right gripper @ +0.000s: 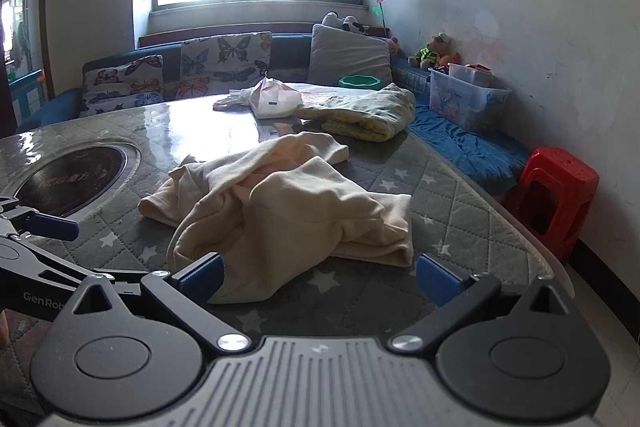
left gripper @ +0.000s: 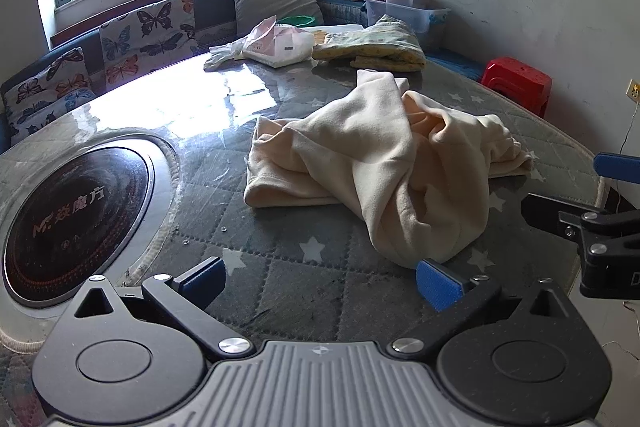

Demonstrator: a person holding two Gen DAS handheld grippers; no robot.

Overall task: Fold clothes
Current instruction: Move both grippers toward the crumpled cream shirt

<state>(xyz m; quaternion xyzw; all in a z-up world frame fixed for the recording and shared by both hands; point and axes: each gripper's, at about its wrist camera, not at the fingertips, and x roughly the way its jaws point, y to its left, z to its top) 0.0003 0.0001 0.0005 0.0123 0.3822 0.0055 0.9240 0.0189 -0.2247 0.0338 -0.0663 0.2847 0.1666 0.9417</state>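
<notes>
Grey quilted star-print table cover [left gripper: 320,291], under a glossy clear sheet, spans the round table; bare cover lies open on the near side, between the garment and both grippers.

Black round induction cooktop [left gripper: 76,223], set into the table, left of the garment and apart from it.

Cream fleece garment [left gripper: 372,175], crumpled and unfolded, at the table's middle toward the right edge; one sleeve-like part reaches away toward the far side.

Yellow patterned folded blanket [left gripper: 372,45], far side of the table, beyond the garment and just apart from it. White plastic bag [left gripper: 280,45] beside it.

Red plastic stool [right gripper: 556,199], on the floor off the table's right edge.

Left gripper [left gripper: 320,277]: blue-padded fingers spread wide, holding nothing; the right pad sits at the garment's near hem, contact cannot be told.

Right gripper [right gripper: 320,277]: fingers spread wide, holding nothing; the left pad overlaps the garment's near edge, contact uncertain.
</notes>
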